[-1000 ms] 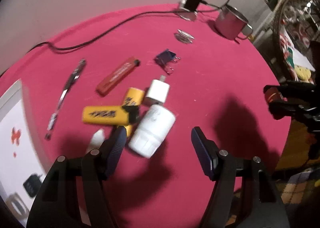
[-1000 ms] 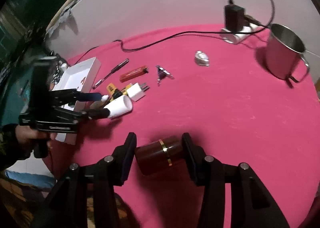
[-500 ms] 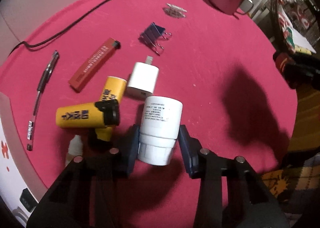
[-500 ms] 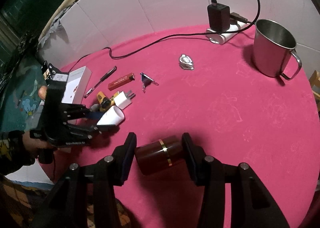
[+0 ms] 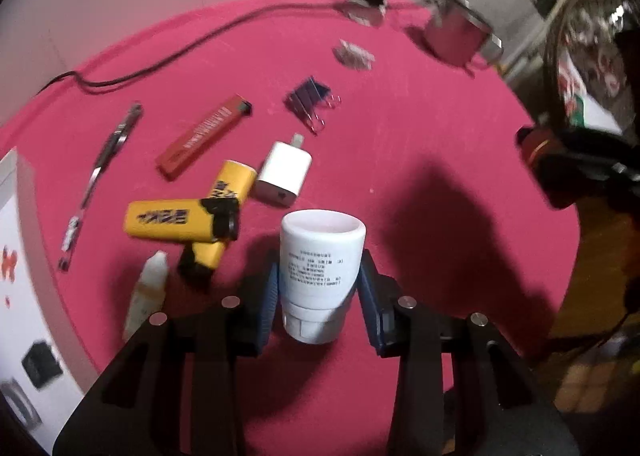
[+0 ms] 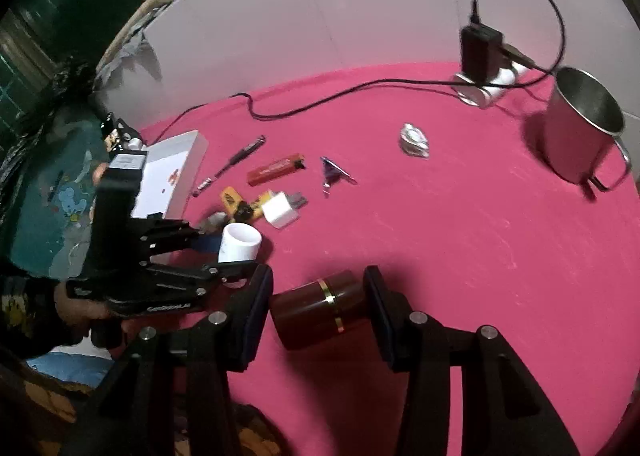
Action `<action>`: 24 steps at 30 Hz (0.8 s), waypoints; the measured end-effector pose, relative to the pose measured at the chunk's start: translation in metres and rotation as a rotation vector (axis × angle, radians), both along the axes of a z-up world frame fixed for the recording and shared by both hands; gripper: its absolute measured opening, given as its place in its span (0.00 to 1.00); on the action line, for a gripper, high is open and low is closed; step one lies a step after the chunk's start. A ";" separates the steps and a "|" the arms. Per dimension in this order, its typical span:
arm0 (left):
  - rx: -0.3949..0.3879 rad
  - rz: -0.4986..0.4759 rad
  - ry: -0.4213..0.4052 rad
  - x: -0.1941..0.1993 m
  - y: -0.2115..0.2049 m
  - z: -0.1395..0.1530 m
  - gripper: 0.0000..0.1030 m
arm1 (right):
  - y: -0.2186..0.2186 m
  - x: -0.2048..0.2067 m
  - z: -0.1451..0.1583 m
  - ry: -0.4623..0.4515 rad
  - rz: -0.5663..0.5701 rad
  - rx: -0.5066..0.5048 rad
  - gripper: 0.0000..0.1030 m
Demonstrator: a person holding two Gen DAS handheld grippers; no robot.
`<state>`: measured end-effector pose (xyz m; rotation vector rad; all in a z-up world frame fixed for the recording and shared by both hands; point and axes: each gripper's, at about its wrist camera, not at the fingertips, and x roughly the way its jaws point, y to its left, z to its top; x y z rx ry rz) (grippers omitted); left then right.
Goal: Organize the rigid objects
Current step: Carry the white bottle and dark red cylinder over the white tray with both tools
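Note:
My left gripper [image 5: 320,290] is shut on a white plastic bottle [image 5: 320,256] with printed text, held just above the pink tablecloth [image 5: 400,184]. That bottle [image 6: 239,243] also shows in the right wrist view, sticking out of the left gripper [image 6: 224,252]. My right gripper [image 6: 318,306] is shut on a dark brown jar [image 6: 320,308] with a gold band, near the table's front edge. Beside the white bottle lie two yellow lighters [image 5: 180,218], a white charger plug [image 5: 284,174], a red lighter [image 5: 204,130], a pen [image 5: 100,172] and a small dropper bottle [image 5: 146,288].
A blue binder clip [image 5: 310,100] and a small foil piece [image 5: 354,54] lie further back. A steel mug [image 6: 582,132] and a power strip with a black adapter [image 6: 482,60] and cable stand at the far edge. A white box [image 6: 172,172] rests at the left.
My left gripper moved onto the lying white bottle, closed on it and lifted it off the cloth. The right gripper kept still, holding the brown jar throughout.

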<state>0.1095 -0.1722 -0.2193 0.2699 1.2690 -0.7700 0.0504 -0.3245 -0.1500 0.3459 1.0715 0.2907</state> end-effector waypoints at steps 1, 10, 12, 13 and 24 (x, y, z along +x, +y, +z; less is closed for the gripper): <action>-0.007 0.015 -0.006 0.000 0.000 0.004 0.36 | 0.003 0.001 0.001 -0.003 0.005 0.004 0.45; 0.023 0.225 -0.148 0.001 0.052 0.066 0.36 | 0.044 0.013 0.020 -0.063 0.106 -0.014 0.45; 0.038 0.276 -0.187 0.001 0.063 0.076 0.36 | 0.052 0.017 0.024 -0.077 0.127 -0.015 0.45; 0.043 0.297 -0.204 0.001 0.071 0.081 0.36 | 0.059 0.019 0.027 -0.086 0.141 -0.016 0.45; 0.066 0.530 -0.312 -0.023 0.160 0.117 0.36 | 0.118 0.028 0.046 -0.138 0.256 -0.026 0.45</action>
